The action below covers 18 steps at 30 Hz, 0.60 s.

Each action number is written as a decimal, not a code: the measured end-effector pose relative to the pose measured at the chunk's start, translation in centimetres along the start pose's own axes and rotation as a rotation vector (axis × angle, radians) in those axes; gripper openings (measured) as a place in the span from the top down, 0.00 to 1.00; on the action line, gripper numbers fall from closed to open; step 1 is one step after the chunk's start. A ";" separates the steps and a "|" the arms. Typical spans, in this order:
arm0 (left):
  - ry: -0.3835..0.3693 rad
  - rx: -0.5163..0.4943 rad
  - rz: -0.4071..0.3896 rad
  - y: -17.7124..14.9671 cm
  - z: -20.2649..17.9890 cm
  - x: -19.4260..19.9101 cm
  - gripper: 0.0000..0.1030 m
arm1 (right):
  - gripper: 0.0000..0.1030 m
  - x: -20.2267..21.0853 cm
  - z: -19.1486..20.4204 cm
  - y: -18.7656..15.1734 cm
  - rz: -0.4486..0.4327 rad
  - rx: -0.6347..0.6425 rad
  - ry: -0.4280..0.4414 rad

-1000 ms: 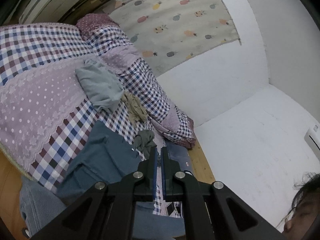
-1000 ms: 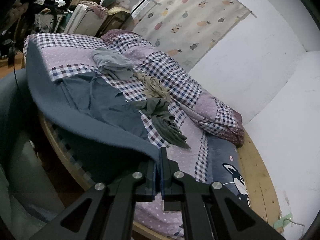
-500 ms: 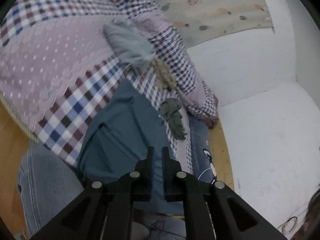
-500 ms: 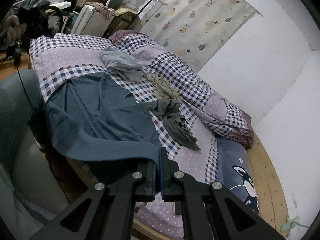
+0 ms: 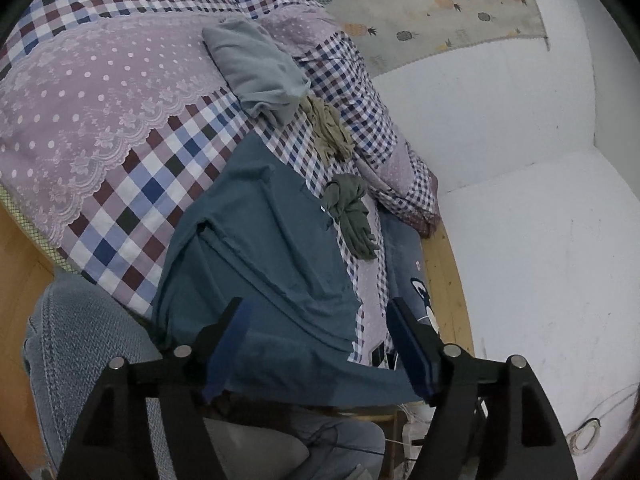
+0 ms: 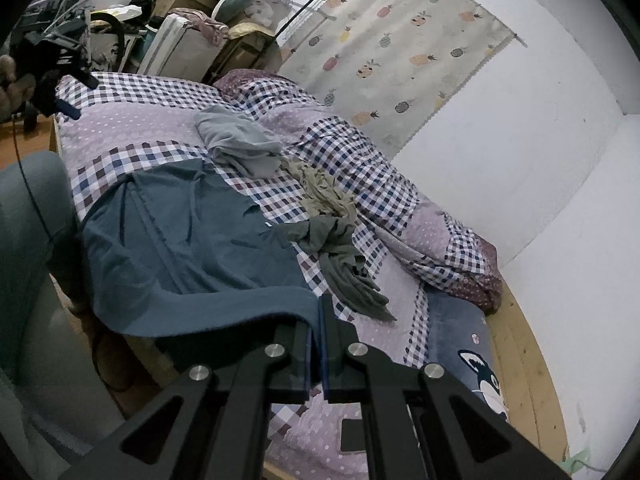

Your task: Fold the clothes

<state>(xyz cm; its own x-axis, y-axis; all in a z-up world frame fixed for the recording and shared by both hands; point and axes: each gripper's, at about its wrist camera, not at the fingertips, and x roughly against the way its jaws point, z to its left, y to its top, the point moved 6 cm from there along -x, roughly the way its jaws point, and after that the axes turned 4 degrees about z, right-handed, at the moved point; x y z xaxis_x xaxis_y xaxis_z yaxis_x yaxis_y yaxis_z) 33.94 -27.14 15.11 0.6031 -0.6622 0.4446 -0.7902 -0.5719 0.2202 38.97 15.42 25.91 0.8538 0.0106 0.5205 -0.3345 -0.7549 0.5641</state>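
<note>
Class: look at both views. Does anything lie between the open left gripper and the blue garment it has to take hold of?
Nothing visible does. The left gripper hangs open directly over the blue garment's near edge; the olive clothing lies farther back, beside it.

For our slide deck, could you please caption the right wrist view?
Right gripper shut on the blue shirt's hem, the garment spread over the checked bed.

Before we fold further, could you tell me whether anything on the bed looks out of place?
The blue garment hangs askew off the bed's near edge, one corner pinched in the right tool; the left tool is open.
</note>
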 end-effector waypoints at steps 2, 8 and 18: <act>0.000 0.017 -0.005 0.1 0.6 0.0 0.27 | 1.00 -0.9 -0.3 0.8 0.001 0.009 0.004; 0.007 0.061 -0.022 0.4 2.3 -0.1 0.27 | 1.00 -5.7 -2.9 4.9 0.002 0.038 0.014; 0.019 0.113 -0.075 2.1 3.6 -0.2 0.27 | 1.00 -25.9 -8.5 6.4 0.245 -0.072 0.036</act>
<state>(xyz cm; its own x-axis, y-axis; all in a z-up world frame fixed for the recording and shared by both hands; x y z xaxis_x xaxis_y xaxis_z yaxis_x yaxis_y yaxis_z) 32.55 -29.91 12.36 0.6567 -0.6071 0.4474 -0.7255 -0.6706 0.1549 11.31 15.88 21.50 0.7297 -0.1423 0.6688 -0.5580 -0.6893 0.4621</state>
